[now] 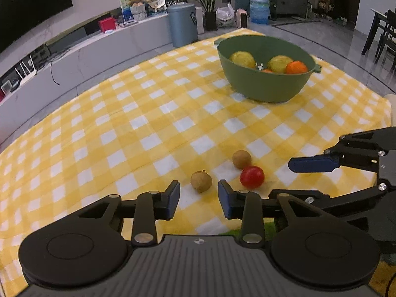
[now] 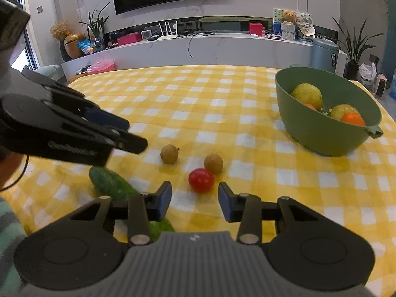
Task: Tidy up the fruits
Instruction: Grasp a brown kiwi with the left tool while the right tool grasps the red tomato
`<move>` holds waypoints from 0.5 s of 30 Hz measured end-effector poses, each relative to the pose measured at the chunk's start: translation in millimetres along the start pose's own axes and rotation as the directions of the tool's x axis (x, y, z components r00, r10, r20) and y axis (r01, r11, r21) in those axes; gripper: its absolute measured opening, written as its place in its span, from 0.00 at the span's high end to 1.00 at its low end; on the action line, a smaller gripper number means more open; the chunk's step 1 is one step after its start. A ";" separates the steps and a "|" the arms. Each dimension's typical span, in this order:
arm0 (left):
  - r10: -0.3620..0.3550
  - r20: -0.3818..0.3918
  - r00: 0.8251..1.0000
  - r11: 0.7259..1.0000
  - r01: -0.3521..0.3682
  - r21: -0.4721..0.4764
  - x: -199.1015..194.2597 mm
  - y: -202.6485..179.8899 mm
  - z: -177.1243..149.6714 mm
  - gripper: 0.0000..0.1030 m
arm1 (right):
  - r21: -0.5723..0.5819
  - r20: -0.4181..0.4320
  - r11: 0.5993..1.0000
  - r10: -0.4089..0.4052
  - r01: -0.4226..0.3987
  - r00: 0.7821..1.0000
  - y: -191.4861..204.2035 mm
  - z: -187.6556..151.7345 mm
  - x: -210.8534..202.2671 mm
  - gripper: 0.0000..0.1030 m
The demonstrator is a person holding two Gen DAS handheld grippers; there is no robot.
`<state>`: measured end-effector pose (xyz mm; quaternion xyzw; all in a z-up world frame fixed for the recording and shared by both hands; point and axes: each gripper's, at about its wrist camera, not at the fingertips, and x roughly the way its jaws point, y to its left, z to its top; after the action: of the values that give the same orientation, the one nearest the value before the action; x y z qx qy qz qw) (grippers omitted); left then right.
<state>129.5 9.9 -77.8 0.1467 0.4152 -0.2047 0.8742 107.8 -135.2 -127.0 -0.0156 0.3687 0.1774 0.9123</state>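
Note:
Two small brown longans and a red cherry tomato lie on the yellow checked cloth. My left gripper is open and empty, with the nearer longan just ahead between its fingertips. My right gripper is open and empty, with the tomato just ahead of it. The longans lie beyond. A green bowl farther back holds yellow and orange fruits. A cucumber lies partly under my right gripper.
The right gripper's fingers reach in at the right of the left wrist view. The left gripper's fingers show at the left of the right wrist view. A low TV cabinet and a bin stand beyond the table.

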 end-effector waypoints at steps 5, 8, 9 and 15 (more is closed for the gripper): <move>-0.015 -0.014 1.000 0.999 0.014 -0.041 19.3 4.4 0.9 0.60 | -0.002 -0.012 1.000 -0.017 0.017 1.000 -2.7 5.4 17.5 0.67; -0.022 -0.023 0.999 0.997 0.020 -0.076 28.0 9.3 -0.1 0.60 | -0.006 -0.020 1.000 -0.023 0.023 1.000 -4.1 7.8 26.7 0.67; -0.028 -0.026 0.999 0.996 0.025 -0.088 30.2 11.1 -0.5 0.60 | -0.009 -0.024 1.000 -0.022 0.022 0.999 -4.0 8.1 29.6 0.67; -0.053 -0.026 0.998 0.991 0.049 -0.122 39.4 12.0 -1.4 0.60 | -0.017 -0.040 1.000 -0.015 0.014 0.999 -1.6 7.9 41.5 0.67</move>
<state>156.8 11.7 -108.6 0.0856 0.4433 -0.1993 0.8698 141.2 -122.5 -149.6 -0.0294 0.3854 0.1737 0.9058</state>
